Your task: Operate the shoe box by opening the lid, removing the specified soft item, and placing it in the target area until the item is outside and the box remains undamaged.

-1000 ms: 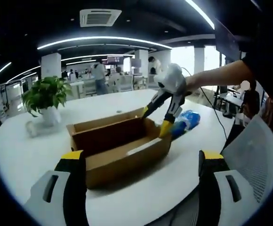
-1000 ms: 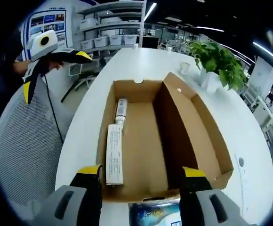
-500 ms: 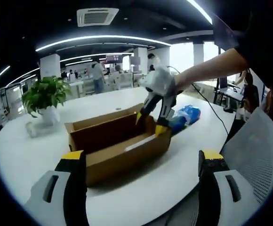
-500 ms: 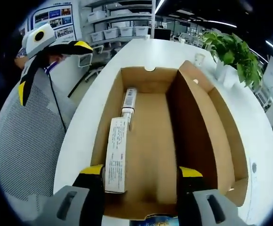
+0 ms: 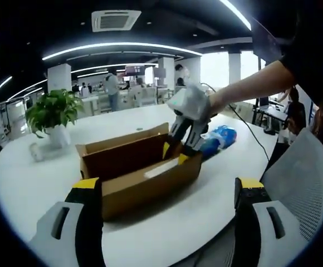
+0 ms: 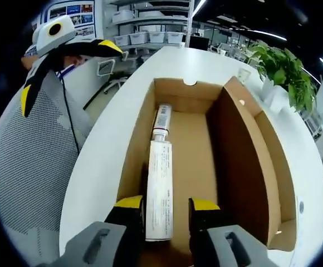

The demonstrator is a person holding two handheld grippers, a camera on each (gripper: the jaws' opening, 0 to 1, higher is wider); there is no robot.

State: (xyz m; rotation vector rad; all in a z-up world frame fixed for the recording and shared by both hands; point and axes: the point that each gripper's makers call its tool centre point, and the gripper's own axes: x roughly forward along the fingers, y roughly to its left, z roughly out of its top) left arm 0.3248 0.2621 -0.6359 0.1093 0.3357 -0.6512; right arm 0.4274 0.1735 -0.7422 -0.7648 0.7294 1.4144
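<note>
I see the white bench [image 5: 33, 183] first, wide and rounded, with the open shoe box [image 5: 139, 172] on it. In the right gripper view the box [image 6: 206, 167] runs away from me, and its lid stands open along the right side. A blue soft packet [image 5: 220, 136] already lies on the bench just beside the far end of the box, outside it. A potted plant [image 5: 53, 114] stands well apart on the far side.

Inside the box a long white carton [image 6: 160, 192] lies against the left wall, with a smaller tube-like piece [image 6: 161, 118] beyond it. The long axis of the carton follows the long axis of the box, so it points straight ahead from my right gripper [image 6: 167, 204].

The right gripper is down inside the near end of the box, and its jaws stand narrow, one on each side of the near end of the carton. I cannot tell if they already press it. I judge this hand is the one to do the next grasp.

My left gripper [image 5: 170, 186] is well apart from the box, above the near bench edge, with its jaws wide and holding nothing.

The room is tight on the left: the carton is close to the cardboard wall, so I should lift upward, not sideways, to spare the box. Above the box there is free room.
</note>
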